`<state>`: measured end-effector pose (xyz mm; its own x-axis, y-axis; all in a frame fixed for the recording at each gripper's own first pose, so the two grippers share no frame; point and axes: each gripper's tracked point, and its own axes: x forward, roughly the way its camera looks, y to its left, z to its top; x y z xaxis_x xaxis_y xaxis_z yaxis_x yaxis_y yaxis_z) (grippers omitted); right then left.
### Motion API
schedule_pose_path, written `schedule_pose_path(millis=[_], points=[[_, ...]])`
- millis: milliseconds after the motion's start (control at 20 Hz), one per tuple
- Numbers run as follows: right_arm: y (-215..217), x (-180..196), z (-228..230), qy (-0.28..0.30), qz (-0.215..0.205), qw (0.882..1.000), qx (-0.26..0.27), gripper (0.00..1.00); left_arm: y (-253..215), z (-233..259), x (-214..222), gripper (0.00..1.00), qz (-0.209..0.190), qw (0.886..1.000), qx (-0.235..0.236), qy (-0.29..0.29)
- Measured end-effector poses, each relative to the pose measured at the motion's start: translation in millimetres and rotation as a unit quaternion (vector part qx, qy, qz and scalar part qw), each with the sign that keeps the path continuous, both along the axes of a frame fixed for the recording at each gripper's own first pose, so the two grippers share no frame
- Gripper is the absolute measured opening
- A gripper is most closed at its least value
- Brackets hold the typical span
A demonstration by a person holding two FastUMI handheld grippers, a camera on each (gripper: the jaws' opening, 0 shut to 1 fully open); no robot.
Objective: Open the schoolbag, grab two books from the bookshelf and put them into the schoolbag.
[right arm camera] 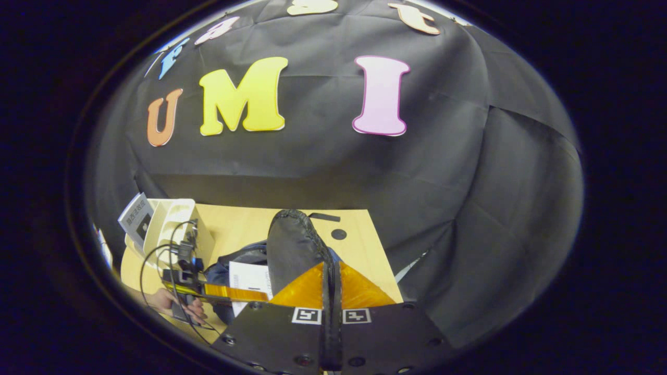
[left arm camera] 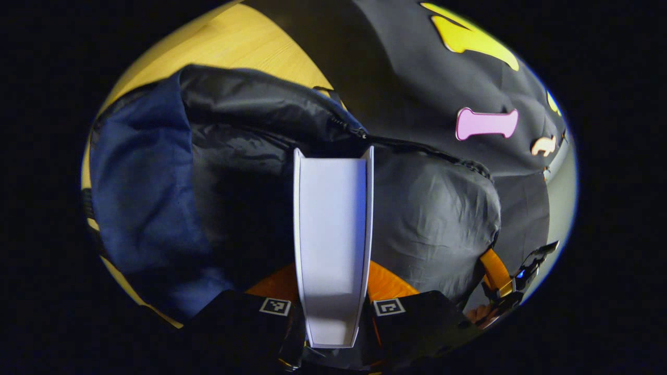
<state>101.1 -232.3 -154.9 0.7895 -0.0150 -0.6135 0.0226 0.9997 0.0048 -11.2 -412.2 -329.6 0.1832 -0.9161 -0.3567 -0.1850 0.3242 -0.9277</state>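
My left gripper (left arm camera: 333, 284) is shut on a white book (left arm camera: 333, 229), held edge-on with its far end over the mouth of the open schoolbag (left arm camera: 146, 177), which is blue outside with black lining (left arm camera: 432, 219). My right gripper (right arm camera: 331, 273) is shut on the schoolbag's black flap (right arm camera: 294, 239) and holds it up. In the right gripper view the schoolbag (right arm camera: 234, 260) lies on the table, and the left gripper (right arm camera: 229, 292), held by a hand (right arm camera: 167, 302), has the white book (right arm camera: 250, 278) at the bag's opening. The right gripper (left arm camera: 508, 286) appears at the bag's right edge in the left gripper view.
A white bookshelf (right arm camera: 174, 224) stands at the table's left end with a book (right arm camera: 136, 219) leaning in it. The wooden table (right arm camera: 359, 245) ends close behind the bag at the black cloth wall. Cables (right arm camera: 156, 260) trail from the left gripper.
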Motion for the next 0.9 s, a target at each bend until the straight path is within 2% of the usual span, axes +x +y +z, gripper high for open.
schedule_pose_path(millis=[50,100,150,200,250,300,350,400,450,500,650,750,900], points=[[3,1,0,0.001,0.002,1.0,0.001,0.0,-2,-2,0,0.47,-0.001,1.0,-0.009,0.004],[5,1,-1,0.001,0.004,1.0,0.0,0.0,-2,-6,1,0.44,-0.001,1.0,-0.014,0.004],[8,2,-1,0.0,0.007,1.0,-0.001,0.0,-2,-6,1,0.48,-0.004,1.0,-0.014,0.001],[10,2,0,0.0,0.009,1.0,-0.004,0.0,-1,-10,0,0.45,-0.011,1.0,-0.003,-0.004],[11,1,-1,0.0,0.011,1.0,-0.006,0.0,-3,-18,0,0.53,-0.021,1.0,0.012,-0.008],[13,0,-1,0.001,0.013,1.0,-0.006,0.0,-2,-24,1,0.46,-0.024,0.999,0.028,-0.003],[15,0,-3,0.003,0.014,1.0,-0.006,0.0,0,-33,-1,0.59,-0.032,0.998,0.058,0.003],[16,1,-3,0.003,0.014,1.0,-0.006,0.0,4,-37,-4,0.64,-0.041,0.996,0.078,0.012],[18,0,-3,0.005,0.013,1.0,-0.006,0.0,8,-39,-5,0.74,-0.046,0.994,0.096,0.016],[18,-1,-3,0.006,0.014,1.0,-0.007,0.0,17,-40,-5,0.77,-0.046,0.992,0.121,0.01],[19,-4,-5,0.006,0.017,1.0,-0.012,0.0,42,-39,-10,0.81,-0.072,0.975,0.208,-0.011],[23,-6,-5,0.005,0.018,1.0,-0.01,0.0,63,-25,-9,0.81,-0.086,0.964,0.25,-0.032],[32,-7,-5,0.003,0.021,1.0,-0.006,0.0,103,5,-8,0.81,-0.113,0.937,0.323,-0.072]])
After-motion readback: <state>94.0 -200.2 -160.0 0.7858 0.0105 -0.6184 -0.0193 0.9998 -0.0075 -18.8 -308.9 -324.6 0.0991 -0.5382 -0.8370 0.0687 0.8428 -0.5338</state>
